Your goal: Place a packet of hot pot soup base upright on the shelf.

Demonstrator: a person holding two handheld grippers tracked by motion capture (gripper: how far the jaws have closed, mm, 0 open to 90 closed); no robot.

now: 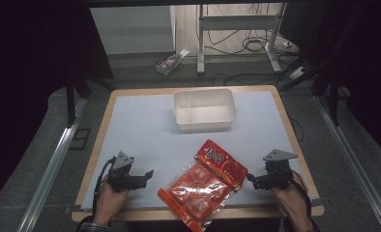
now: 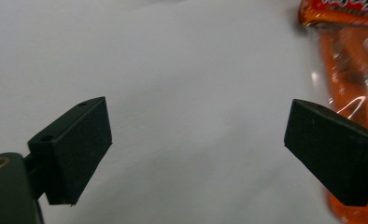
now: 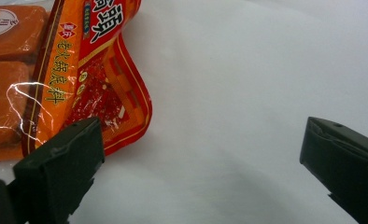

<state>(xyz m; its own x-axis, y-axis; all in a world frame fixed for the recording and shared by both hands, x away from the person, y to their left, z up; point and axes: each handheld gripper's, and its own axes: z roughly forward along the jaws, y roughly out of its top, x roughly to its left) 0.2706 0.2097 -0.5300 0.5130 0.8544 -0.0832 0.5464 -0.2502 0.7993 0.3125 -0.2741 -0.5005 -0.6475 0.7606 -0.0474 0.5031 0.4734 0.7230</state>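
My left gripper has its jaws spread wide with nothing between them but bare white table. In the left gripper view its one jaw overlaps the edge of the red snack packet, though I cannot tell whether it touches. My right gripper is likewise released, jaws far apart and empty; in the right gripper view one jaw sits in front of the packet's printed header corner, contact unclear.

From the high view I see the left gripper at the near left of the table and the right gripper at the near right, each in one of my hands, both pointing inward at the packet. The packet lies flat and slanted between them, its lower end hanging over the near edge of the table. The high view also gives me the white tub standing empty toward the far side, well apart from the packet. The gripper views add the yellow lettering on the header and the orange blocks behind the clear film.

There is open white surface between packet and tub, and on both flanks of the tub out to the wooden rim.
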